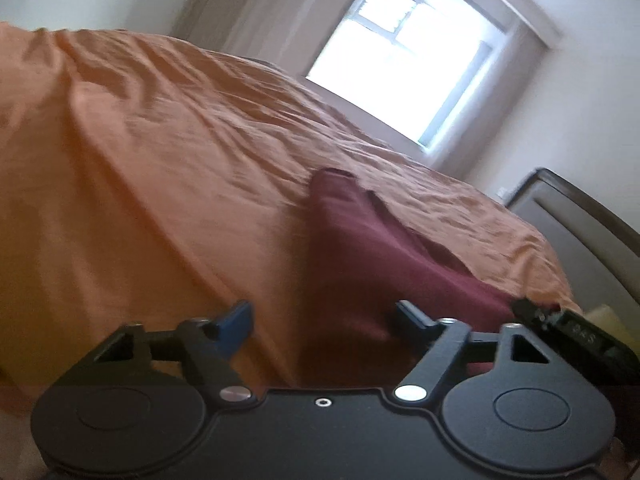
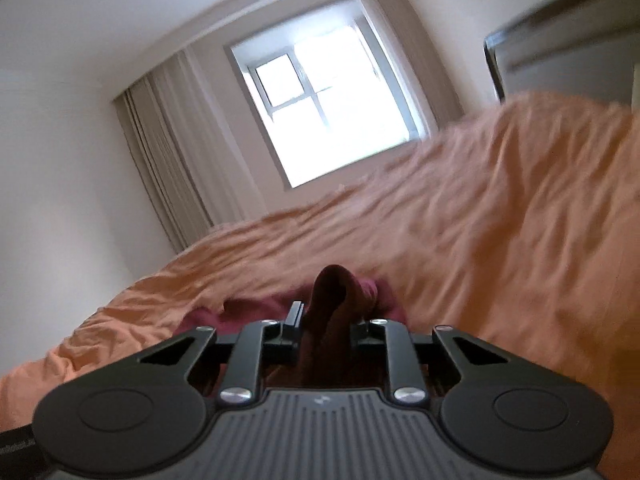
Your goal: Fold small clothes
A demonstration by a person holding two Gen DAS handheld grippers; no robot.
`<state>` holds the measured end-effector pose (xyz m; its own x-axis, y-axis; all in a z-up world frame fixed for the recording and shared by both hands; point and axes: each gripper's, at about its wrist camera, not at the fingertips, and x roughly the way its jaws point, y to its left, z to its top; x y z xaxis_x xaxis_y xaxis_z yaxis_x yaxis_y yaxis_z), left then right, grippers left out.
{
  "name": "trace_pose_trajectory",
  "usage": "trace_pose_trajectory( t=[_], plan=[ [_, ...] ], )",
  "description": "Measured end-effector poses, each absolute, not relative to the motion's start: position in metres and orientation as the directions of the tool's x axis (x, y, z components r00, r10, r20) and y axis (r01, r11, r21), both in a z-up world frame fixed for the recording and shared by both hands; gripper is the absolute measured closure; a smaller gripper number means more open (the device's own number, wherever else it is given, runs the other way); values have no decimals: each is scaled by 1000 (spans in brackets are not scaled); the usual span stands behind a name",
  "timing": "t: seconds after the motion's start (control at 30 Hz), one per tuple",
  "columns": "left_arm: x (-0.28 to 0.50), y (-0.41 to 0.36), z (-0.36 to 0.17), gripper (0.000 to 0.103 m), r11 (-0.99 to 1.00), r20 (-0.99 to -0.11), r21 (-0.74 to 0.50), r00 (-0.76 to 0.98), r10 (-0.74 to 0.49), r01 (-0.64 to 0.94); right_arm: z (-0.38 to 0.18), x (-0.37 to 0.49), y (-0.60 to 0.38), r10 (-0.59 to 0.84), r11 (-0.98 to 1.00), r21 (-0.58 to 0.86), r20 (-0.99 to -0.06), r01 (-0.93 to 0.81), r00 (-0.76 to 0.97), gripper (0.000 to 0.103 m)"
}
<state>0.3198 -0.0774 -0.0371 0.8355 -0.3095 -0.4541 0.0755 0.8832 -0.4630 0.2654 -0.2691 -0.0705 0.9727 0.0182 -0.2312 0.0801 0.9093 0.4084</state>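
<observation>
The maroon garment (image 1: pixel 360 248) lies on the bed's orange sheet (image 1: pixel 140 160), and the two views show it differently. In the left wrist view, the left gripper (image 1: pixel 324 316) stands with its blue-padded fingers (image 1: pixel 236 320) wide apart and empty, the cloth stretching away between them as a long, rumpled strip with a raised fold at its far end; at the right edge, part of the other black gripper touches the cloth's near edge. The right wrist view shows the right gripper (image 2: pixel 326 326) clamped on a bunched-up ridge of the same fabric (image 2: pixel 332 304), which rises dark between the narrowed fingers, with more maroon cloth spread low behind. Beyond lie the wrinkled sheet, a grey headboard (image 1: pixel 568 208), then the bright window (image 2: pixel 332 104) with pale curtains (image 2: pixel 172 140).
</observation>
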Motion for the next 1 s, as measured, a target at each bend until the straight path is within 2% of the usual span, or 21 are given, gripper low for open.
trace_pose_trajectory(
  t=[0.1, 0.27, 0.43, 0.5, 0.6, 0.73, 0.8, 1.0],
  plan=[
    [328, -88, -40, 35, 875, -472, -475, 811, -345, 96, -69, 267, -271, -15, 921, 377, -224, 100, 974, 80],
    [330, -84, -46, 32, 864, -482, -495, 800, -358, 88, -100, 275, -269, -29, 923, 352, -345, 158, 938, 75],
    [331, -78, -52, 30, 849, -482, -522, 791, -376, 85, -108, 262, -262, -50, 929, 333, -322, 163, 945, 54],
    [331, -77, -51, 29, 846, -482, -527, 791, -377, 82, -107, 257, -260, -78, 935, 306, -314, 178, 946, 30],
    [329, -74, -49, 24, 844, -480, -531, 793, -375, 78, -107, 245, -262, -96, 937, 297, -283, 182, 954, 16],
    [328, -72, -46, 20, 844, -479, -531, 796, -370, 73, -111, 232, -257, -135, 948, 244, -275, 205, 952, 8],
    [326, -71, -46, 19, 846, -477, -529, 799, -365, 71, -117, 227, -252, -162, 954, 207, -260, 219, 952, 0],
    [326, -67, -55, 19, 853, -476, -514, 796, -373, 92, -135, 224, -245, -187, 962, 152, -238, 227, 953, 0]
  ],
)
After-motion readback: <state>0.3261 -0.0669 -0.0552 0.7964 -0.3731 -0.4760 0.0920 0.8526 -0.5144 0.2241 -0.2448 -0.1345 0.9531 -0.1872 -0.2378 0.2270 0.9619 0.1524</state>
